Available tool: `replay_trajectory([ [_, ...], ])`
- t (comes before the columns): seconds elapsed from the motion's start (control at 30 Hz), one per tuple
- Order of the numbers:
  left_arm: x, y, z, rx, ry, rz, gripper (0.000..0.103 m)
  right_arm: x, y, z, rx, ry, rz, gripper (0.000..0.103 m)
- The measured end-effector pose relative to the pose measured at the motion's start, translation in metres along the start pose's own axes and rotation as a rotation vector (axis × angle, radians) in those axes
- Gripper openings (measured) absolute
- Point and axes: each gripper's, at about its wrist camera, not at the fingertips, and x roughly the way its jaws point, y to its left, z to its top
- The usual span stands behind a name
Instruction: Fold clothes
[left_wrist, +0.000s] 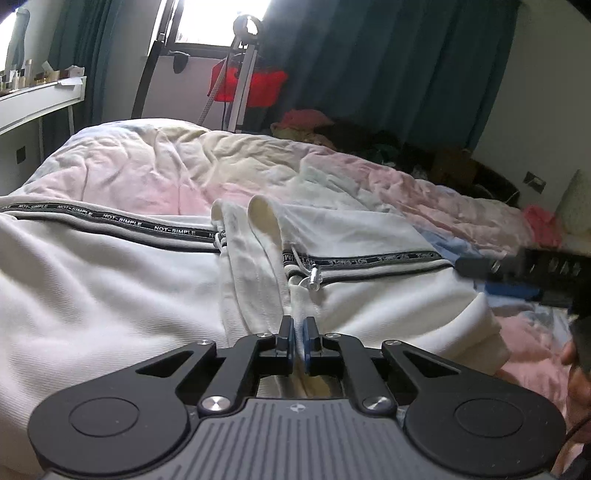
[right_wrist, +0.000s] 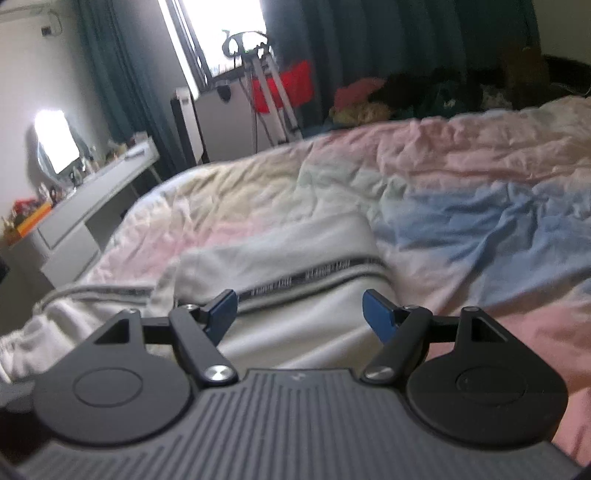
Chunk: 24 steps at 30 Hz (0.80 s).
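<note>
A white hooded sweatshirt (left_wrist: 110, 295) with a black band reading NOT-SIMPLE lies spread on the bed. My left gripper (left_wrist: 298, 334) is shut on a fold of its white fabric near the middle, just below the drawstring with its metal tip (left_wrist: 314, 277). In the right wrist view the same sweatshirt (right_wrist: 295, 295) shows its banded part ahead. My right gripper (right_wrist: 300, 314) stands open just above it, nothing between its blue pads. The right gripper (left_wrist: 524, 275) also appears at the right edge of the left wrist view, blurred.
A wrinkled pastel pink, blue and cream duvet (left_wrist: 166, 162) covers the bed. A white desk (right_wrist: 92, 206) with small items stands at the left. Behind are dark teal curtains (left_wrist: 388, 66), a stand with red cloth (left_wrist: 251, 86), and a heap of clothes (right_wrist: 406, 96).
</note>
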Motion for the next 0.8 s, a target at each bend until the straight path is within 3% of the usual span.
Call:
replay_trajectory([
  [0.1, -0.007, 0.001, 0.0, -0.001, 0.001, 0.001, 0.014, 0.014, 0.001, -0.007, -0.015, 0.025, -0.029, 0.076],
  [0.2, -0.026, 0.004, 0.003, 0.022, -0.024, 0.06, 0.031, 0.022, 0.006, -0.012, -0.036, 0.032, -0.052, 0.078],
  [0.27, -0.042, 0.013, 0.003, 0.008, -0.045, 0.105, 0.056, 0.023, 0.009, -0.014, -0.055, 0.031, -0.063, 0.078],
  [0.33, -0.057, 0.028, 0.003, -0.034, -0.033, 0.141, 0.063, 0.022, 0.008, -0.014, -0.045, 0.032, -0.06, 0.078],
  [0.43, -0.08, 0.062, 0.003, -0.157, 0.003, 0.223, 0.086, 0.02, 0.006, -0.014, -0.023, 0.034, -0.053, 0.078],
  [0.6, -0.114, 0.134, 0.001, -0.435, 0.134, 0.322, 0.087, 0.017, 0.003, -0.013, 0.014, 0.038, -0.041, 0.078],
  [0.7, -0.141, 0.184, -0.009, -0.654, 0.162, 0.34, 0.09, 0.017, 0.002, -0.012, 0.029, 0.041, -0.037, 0.078],
  [0.8, -0.151, 0.222, -0.016, -0.806, 0.178, 0.353, 0.09, 0.017, 0.003, -0.011, 0.03, 0.048, -0.04, 0.078],
])
